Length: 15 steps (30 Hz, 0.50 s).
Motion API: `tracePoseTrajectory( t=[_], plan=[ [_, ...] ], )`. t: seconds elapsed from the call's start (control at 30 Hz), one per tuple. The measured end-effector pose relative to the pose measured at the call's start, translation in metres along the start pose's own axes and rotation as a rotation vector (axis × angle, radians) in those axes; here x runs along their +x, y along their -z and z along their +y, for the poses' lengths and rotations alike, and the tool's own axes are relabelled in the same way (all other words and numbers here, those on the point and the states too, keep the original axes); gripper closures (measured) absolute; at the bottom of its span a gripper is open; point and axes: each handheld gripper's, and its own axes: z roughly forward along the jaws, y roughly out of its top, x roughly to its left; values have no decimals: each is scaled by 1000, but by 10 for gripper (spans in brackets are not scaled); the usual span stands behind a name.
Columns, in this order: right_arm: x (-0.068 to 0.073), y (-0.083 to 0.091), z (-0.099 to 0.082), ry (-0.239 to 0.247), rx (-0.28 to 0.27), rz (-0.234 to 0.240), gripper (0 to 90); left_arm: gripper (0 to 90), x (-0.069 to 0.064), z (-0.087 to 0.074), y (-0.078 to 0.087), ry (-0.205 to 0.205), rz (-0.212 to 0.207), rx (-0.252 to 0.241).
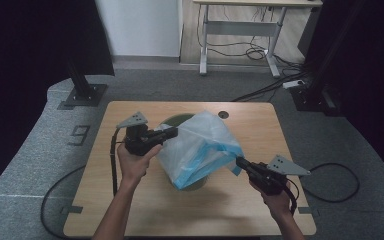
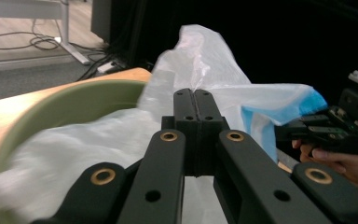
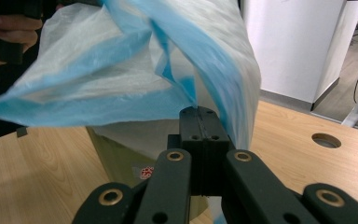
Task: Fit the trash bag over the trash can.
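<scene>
A thin white plastic bag with a blue rim hangs over a green bin at the table's middle. My left gripper is shut on the bag's left edge, above the bin's rim. In the left gripper view the jaws meet on the film, with the green bin to the left. My right gripper is shut on the blue rim at the bag's right side. In the right gripper view the closed jaws pinch the bag, and the bin stands beneath it.
The wooden table has a round cable hole at the back. Cables trail from both grippers off the table's sides. A desk frame stands on the floor behind, and dark curtains hang at both sides.
</scene>
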Motion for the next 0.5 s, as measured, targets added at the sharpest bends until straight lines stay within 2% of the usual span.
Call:
tracePoseTrajectory(
  t=[0.07,0.2,0.43,0.5],
  plan=[
    [0,-1,-1,0,6,-3,890,900,6,-1,6,13,10,-9],
    [-3,-4,-3,-10,20,-5,889,900,15,-6,18,-7,68,10],
    [4,-12,-6,-8,32,27,890,900,30,-20,38,31,76,-18],
    [8,-13,-12,-21,32,45,890,900,30,-28,43,23,84,-16]
  ],
)
